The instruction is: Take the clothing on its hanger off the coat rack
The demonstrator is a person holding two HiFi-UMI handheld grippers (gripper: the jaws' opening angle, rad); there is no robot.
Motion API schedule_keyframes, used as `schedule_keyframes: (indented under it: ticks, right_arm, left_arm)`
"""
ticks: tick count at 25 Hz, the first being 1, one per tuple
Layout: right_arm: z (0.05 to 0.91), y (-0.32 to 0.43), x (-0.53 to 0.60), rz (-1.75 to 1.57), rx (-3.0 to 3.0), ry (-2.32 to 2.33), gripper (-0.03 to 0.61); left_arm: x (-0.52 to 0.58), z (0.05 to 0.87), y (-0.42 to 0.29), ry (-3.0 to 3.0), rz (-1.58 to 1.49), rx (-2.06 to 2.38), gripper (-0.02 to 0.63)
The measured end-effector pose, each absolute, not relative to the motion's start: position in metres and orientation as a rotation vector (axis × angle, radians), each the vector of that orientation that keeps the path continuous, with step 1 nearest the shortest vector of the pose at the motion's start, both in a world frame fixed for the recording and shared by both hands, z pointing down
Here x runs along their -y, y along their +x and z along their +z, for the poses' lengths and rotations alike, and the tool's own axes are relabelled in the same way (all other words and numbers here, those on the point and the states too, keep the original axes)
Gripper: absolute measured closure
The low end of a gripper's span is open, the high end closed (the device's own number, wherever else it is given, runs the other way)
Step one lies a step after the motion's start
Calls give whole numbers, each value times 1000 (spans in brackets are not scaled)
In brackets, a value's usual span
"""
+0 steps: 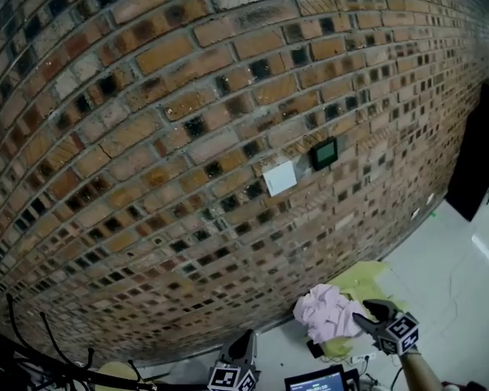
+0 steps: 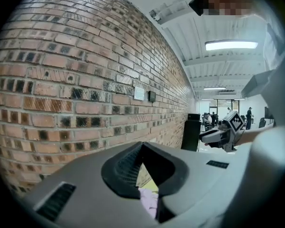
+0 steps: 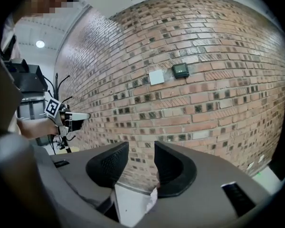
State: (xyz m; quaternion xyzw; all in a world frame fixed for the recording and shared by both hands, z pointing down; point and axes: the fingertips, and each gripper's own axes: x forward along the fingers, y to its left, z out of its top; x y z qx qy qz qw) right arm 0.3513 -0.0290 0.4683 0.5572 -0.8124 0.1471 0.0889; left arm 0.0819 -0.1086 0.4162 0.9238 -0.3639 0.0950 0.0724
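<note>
Seemingly bare rack, nothing gripped

Far left, the coat rack (image 1: 57, 357) — its black arms, as far as the head view shows them, carry no hanger and no cloth. Next along is the left gripper (image 1: 244, 342): its own view has the jaws pressed tip to tip with nothing pinched. Then the clothing — a pink garment (image 1: 324, 312) crumpled on a yellow-green garment (image 1: 368, 279) at the foot of the brick wall (image 1: 228, 137), with no hanger visible on it. Rightmost, the right gripper (image 1: 363, 310) sits just beside that heap, jaws roughly half apart, only brick showing between them.

My read: the lift-off looks done, or the next one not begun. Any further garment would call for both hands back at the rack, with the left jaws opened first.

Only the head view gives the whole heap. The left gripper view catches just a sliver of pink low between its jaws. The right gripper view alone shows the rack standing upright behind the other tool.
</note>
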Motion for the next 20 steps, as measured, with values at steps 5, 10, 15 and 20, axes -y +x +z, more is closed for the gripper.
schedule_keyframes:
  ticks: [5, 10, 15, 20]
  right_arm:
    - [463, 361, 38, 400, 2409, 1672, 437]
    - [459, 340, 64, 334, 2470, 1665, 437]
    - [470, 306, 55, 355, 2507, 1618, 437]
    - [473, 286, 59, 378, 2510, 1604, 439]
  left_arm:
    - [106, 420, 79, 2790, 273, 1111, 607]
    - [117, 425, 60, 2775, 274, 1147, 607]
    - [106, 439, 41, 2762, 319, 1122, 607]
    - [111, 440, 26, 2769, 324, 1119, 607]
